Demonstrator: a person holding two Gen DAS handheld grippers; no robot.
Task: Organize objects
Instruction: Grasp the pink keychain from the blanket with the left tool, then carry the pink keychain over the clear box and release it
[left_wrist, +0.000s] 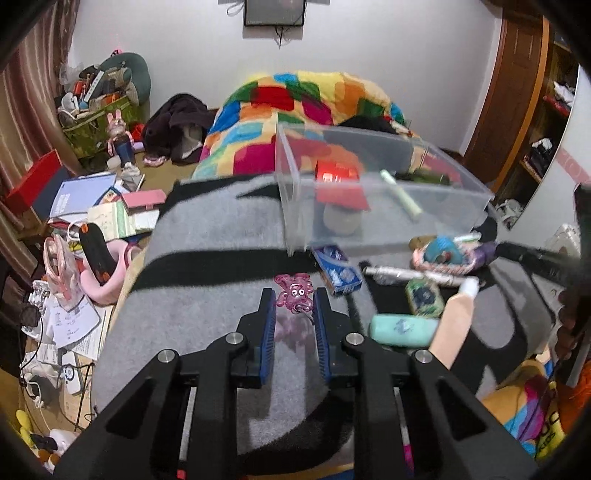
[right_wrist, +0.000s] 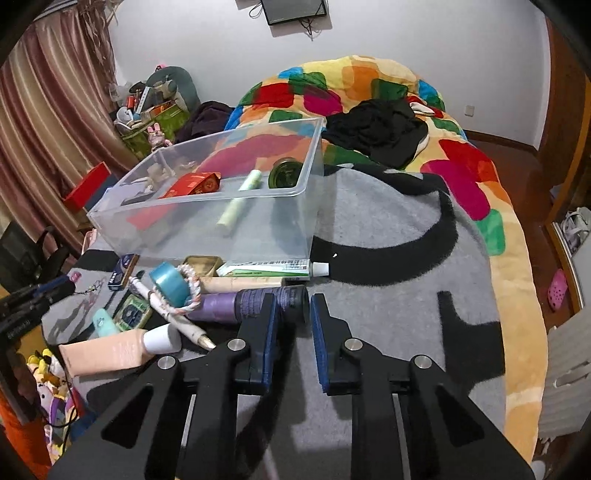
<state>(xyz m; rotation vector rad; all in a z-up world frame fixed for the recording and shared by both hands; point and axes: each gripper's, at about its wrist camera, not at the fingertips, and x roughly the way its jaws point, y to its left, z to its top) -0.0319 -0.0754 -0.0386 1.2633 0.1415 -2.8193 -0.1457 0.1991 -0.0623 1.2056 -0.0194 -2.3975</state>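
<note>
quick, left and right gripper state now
Left gripper: open, fingers either side of the pink octopus charm, not clamped.
Right gripper: open, holding nothing, at the end of the purple bottle.

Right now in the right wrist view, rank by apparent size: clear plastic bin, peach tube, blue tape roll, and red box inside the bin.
1. clear plastic bin
2. peach tube, though it lies nearest the camera, which inflates it
3. blue tape roll and red box: these look alike, so I won't rank them.

Bare grey blanket (right_wrist: 388, 258) lies ahead-right of the right claw (right_wrist: 293, 314); a purple bottle (right_wrist: 236, 306) blocks its left finger.
</note>
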